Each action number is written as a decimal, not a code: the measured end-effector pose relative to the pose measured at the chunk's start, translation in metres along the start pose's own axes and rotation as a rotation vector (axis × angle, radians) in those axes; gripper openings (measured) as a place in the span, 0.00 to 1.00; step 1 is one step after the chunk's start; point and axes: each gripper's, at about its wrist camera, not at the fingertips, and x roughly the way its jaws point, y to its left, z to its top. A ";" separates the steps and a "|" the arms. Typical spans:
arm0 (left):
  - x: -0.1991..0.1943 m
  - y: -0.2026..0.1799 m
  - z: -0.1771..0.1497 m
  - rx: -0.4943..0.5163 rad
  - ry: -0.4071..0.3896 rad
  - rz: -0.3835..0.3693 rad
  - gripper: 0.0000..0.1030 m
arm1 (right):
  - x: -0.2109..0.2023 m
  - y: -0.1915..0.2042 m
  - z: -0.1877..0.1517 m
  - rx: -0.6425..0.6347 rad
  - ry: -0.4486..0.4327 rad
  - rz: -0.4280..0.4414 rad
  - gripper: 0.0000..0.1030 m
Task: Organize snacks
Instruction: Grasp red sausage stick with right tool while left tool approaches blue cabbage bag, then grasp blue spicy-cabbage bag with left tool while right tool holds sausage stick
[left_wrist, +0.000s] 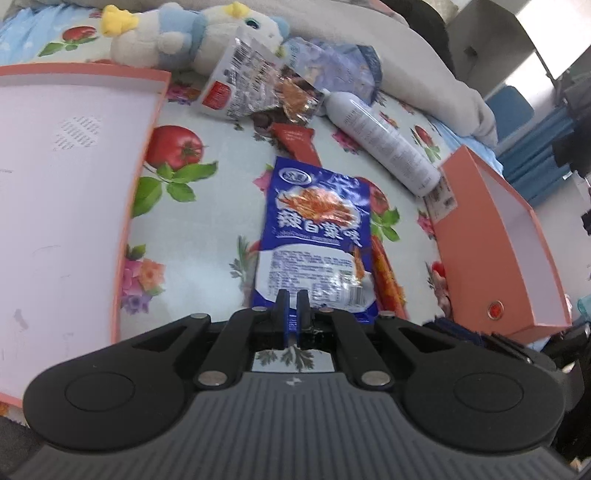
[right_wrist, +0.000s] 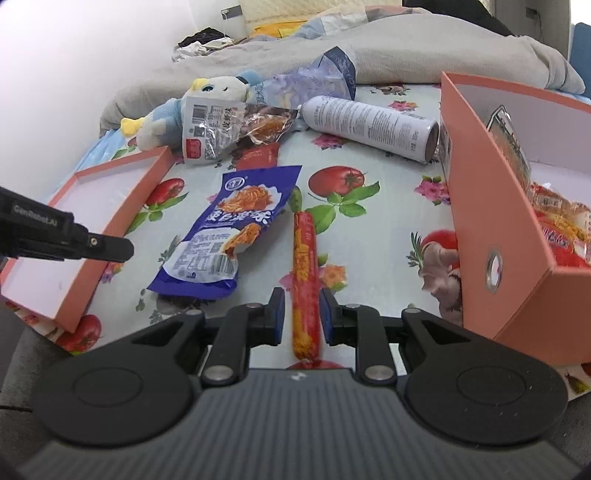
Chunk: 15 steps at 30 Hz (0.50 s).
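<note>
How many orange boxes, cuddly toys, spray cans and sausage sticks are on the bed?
orange boxes: 2
cuddly toy: 1
spray can: 1
sausage stick: 1
Total: 5

Home bedroom, bed with floral sheet (right_wrist: 384, 236), rumpled grey duvet (right_wrist: 388, 48), plush toy (right_wrist: 218, 88)

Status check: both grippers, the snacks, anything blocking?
Left gripper nearly closed at blue snack packet, grip unconfirmed. Right gripper open, straddling red sausage stick. Nothing in the way.
</note>
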 end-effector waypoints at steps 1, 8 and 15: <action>0.000 -0.002 0.000 0.011 0.003 0.006 0.08 | 0.000 0.000 0.002 -0.004 -0.005 -0.005 0.23; 0.002 -0.022 0.010 0.088 -0.013 0.064 0.81 | 0.008 -0.005 0.005 0.005 -0.017 0.007 0.45; 0.034 -0.036 0.026 0.150 0.036 0.085 0.94 | 0.027 0.001 0.009 -0.032 -0.015 0.035 0.45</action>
